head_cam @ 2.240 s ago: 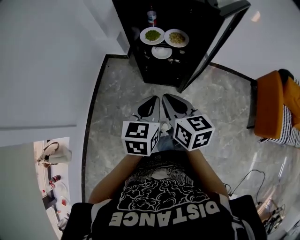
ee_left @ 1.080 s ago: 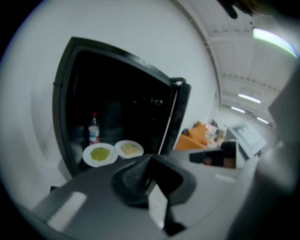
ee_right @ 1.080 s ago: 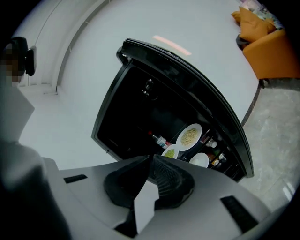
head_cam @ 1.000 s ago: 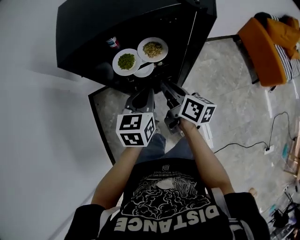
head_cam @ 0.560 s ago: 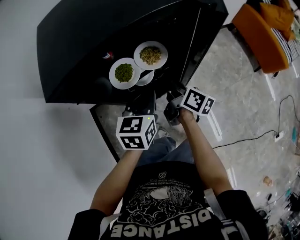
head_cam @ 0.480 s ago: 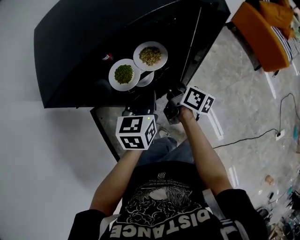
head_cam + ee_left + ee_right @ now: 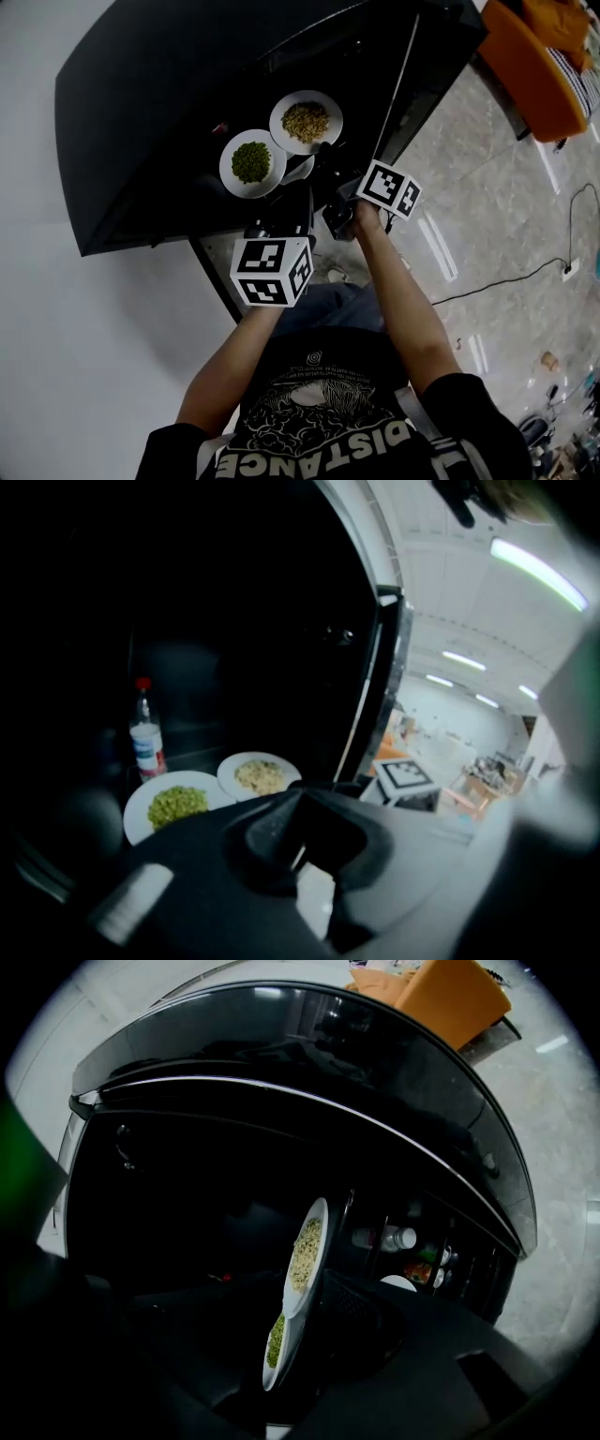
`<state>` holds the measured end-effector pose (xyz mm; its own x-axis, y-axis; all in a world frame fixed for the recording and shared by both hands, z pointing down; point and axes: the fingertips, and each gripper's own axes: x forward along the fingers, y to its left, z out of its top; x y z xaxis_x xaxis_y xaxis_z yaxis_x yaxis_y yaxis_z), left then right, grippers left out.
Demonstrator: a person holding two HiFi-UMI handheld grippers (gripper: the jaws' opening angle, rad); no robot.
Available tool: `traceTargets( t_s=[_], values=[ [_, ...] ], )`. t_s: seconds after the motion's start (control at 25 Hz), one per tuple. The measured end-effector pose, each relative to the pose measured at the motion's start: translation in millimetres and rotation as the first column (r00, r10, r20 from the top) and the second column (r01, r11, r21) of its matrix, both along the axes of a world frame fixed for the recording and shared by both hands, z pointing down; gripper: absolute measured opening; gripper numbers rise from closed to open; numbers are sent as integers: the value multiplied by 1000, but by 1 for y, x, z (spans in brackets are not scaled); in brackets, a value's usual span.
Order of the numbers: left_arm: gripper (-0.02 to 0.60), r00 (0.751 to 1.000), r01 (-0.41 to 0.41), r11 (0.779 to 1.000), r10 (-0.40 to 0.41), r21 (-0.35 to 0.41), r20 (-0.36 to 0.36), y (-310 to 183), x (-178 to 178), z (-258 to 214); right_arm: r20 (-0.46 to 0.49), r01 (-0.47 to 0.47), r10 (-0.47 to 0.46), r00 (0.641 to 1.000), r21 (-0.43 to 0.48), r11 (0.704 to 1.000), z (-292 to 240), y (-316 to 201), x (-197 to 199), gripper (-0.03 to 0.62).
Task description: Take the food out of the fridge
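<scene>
You have moved closer to the open fridge (image 7: 159, 112). The left hand-held gripper (image 7: 300, 797) is closed and empty, and the right hand-held gripper (image 7: 314, 1335) has its jaws apart. A marble floor (image 7: 497, 197) is at the frame's right.

black fridge (image 7: 169, 103), green food (image 7: 250, 161) on white plate (image 7: 228, 175), yellowish food (image 7: 306, 122), orange sofa (image 7: 534, 66)

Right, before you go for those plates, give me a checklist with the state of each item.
1. Fridge door open: ok.
2. Plate of green food and plate of yellow food unobstructed at the shelf front: ok.
3. Left tool open for a rim: not ok. Its jaw tips meet, with nothing between them.
4. Right tool open: cannot tell; its view is too dark.
5. Bottle clear of the plates: ok. It stands upright behind the green one, apart from it.
6. The two plates separate from each other: cannot tell. Their rims sit very close.
</scene>
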<state>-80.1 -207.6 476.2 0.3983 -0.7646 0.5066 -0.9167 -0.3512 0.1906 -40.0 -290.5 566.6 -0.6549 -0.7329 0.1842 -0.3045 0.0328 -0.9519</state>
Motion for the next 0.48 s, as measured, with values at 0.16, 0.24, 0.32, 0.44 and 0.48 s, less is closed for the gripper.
traceTargets(
  t_s=[0.16,0.24,0.32,0.44,0.48],
  values=[
    [3,1000,-1,1000,1,-4,-5,-4,-3,4,40,-9,10,999,-39,999,6,-7,-2,100],
    [3,1000,-4,1000,4,-6,-12,-5,-3,5,50,-11,14,999,-70,997,11,-9,-1,68],
    [3,1000,-7,1000,7,-7,-17,-7,-3,6,63,-9,15,998,-93,996,13,-10,-1,37],
    [3,1000,-9,1000,9,-10,-25,-8,-3,6,135,-14,30,990,-120,993,13,-10,0,16],
    [3,1000,-10,1000,10,-10,-27,-8,-3,6,162,-18,40,986,-132,991,13,-11,1,12]
  ],
)
